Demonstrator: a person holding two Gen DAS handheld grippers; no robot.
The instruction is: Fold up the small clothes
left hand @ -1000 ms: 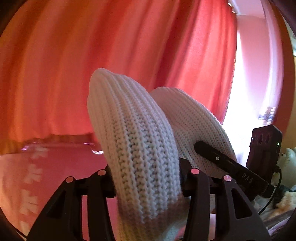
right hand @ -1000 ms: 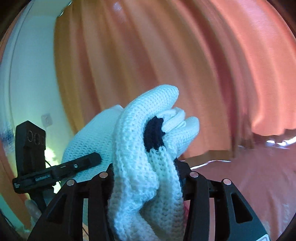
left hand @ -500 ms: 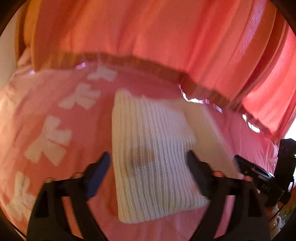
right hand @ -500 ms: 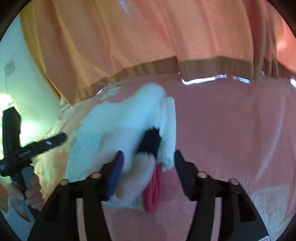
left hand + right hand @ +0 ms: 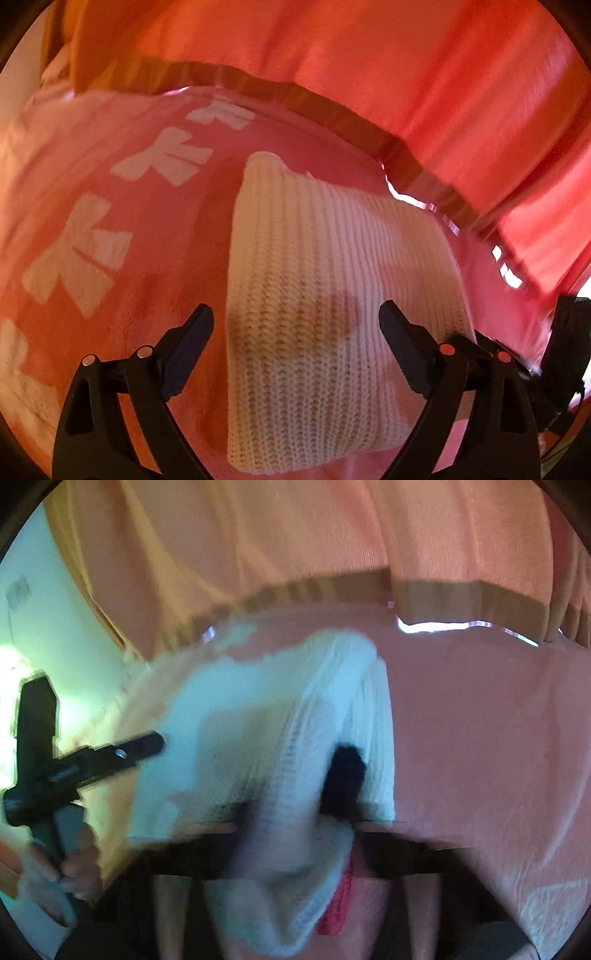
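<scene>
Your left gripper (image 5: 295, 321) stands with its jaws spread wide and released, and the white knit garment (image 5: 332, 295) lies flat between and beyond them on the pink bedspread (image 5: 155, 295), touching neither finger. The ribbed knit runs forward from below the jaws toward the hem of the red curtain (image 5: 406, 74), with a folded edge along the side nearest your left finger (image 5: 192, 332). White bow-shaped prints (image 5: 77, 258) mark the bedspread well outside that left finger. Past the outer side of your right finger (image 5: 402, 332) you can see part of the other black gripper body at the frame edge. In the right wrist view everything is smeared by motion: your right gripper (image 5: 295, 830) sits low in the frame, and the same white knit garment (image 5: 258, 738) bunches up directly over and between the jaws, with a black patch (image 5: 343, 779) on it near the right finger and a red strip (image 5: 340, 904) of knit hanging below. The blur hides the fingertips, so I cannot tell whether these jaws are clenched on the cloth or released. Off to the left of these jaws, your left hand (image 5: 74, 864) grips the handle of the other gripper.
</scene>
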